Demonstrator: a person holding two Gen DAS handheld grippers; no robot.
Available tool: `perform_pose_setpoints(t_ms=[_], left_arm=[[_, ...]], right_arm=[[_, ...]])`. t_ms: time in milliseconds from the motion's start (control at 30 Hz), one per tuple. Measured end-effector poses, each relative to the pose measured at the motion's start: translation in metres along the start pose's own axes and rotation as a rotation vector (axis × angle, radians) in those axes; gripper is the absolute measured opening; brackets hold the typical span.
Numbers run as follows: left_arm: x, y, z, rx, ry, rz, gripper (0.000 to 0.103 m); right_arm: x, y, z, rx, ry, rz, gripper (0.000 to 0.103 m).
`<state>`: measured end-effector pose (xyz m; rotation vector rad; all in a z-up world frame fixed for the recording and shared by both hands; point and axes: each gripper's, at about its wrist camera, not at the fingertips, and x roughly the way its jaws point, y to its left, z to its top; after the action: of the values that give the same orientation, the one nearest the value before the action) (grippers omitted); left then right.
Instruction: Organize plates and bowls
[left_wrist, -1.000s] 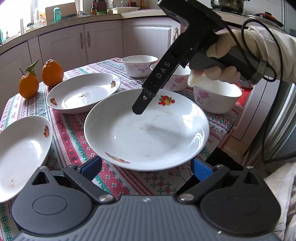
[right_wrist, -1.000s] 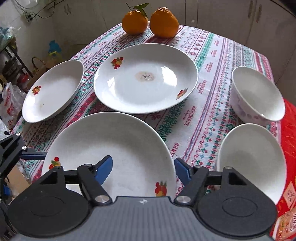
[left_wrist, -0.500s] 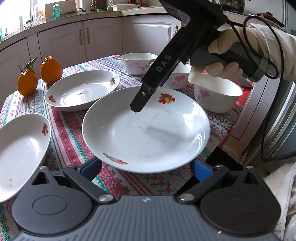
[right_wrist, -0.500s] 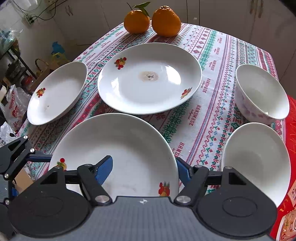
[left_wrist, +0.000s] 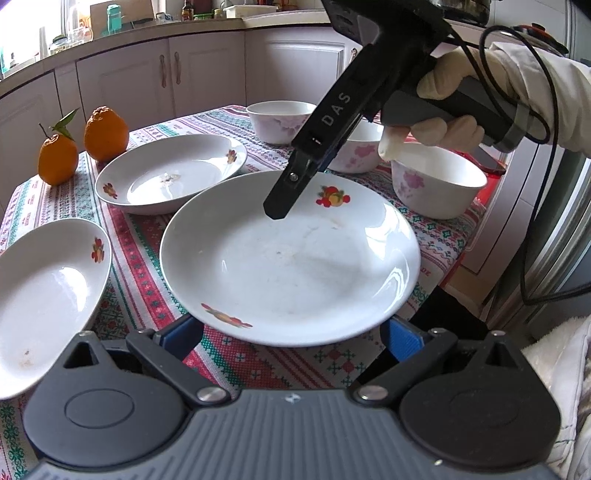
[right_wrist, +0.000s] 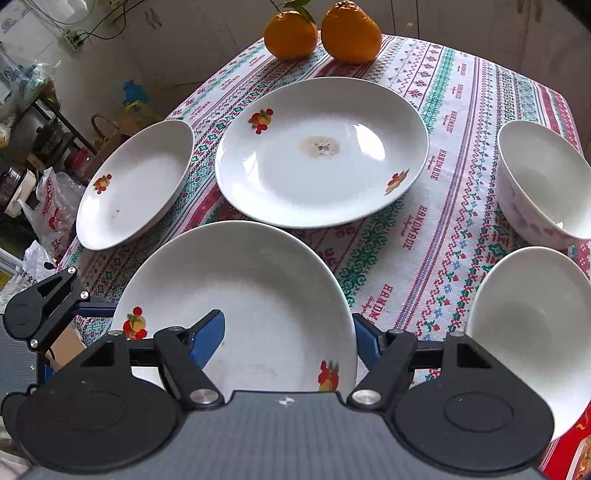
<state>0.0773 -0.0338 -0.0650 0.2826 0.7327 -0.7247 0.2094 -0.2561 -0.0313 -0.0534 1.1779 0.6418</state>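
**Right claw tips lower over the near plate**

Since a second ago our right claw (right_wrist: 288, 339) has tipped further down over the large plate (right_wrist: 258, 295) at the near edge of the surface (right_wrist: 424, 229); its blue fingers (right_wrist: 208, 338) stand spread, one over the plate, one just off its right rim, pinching nothing. Our left claw (left_wrist: 291, 336) stays spread at that plate's opposite rim. Two more plates (right_wrist: 321, 155) and three bowls (left_wrist: 437, 188) sit beyond, near two oranges (right_wrist: 351, 31).
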Motion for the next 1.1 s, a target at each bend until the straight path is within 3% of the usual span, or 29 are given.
perform_pose_setpoints(t_ms=[300,633,1100], left_arm=[[-0.002,0.003,0.0,-0.011,0.001,-0.009,0.101],[-0.021,0.01,0.004,-0.023,-0.028,0.006,0.101],[-0.069,0.057,-0.008,-0.094,-0.067,0.146,0.101]], right_arm=[[-0.006,-0.005,0.001,0.021,-0.004,0.054,0.08],[-0.016,0.009,0.013,-0.006,-0.03,0.059,0.08],[0.012,0.077,0.08,-0.158,-0.023,0.112,0.08]])
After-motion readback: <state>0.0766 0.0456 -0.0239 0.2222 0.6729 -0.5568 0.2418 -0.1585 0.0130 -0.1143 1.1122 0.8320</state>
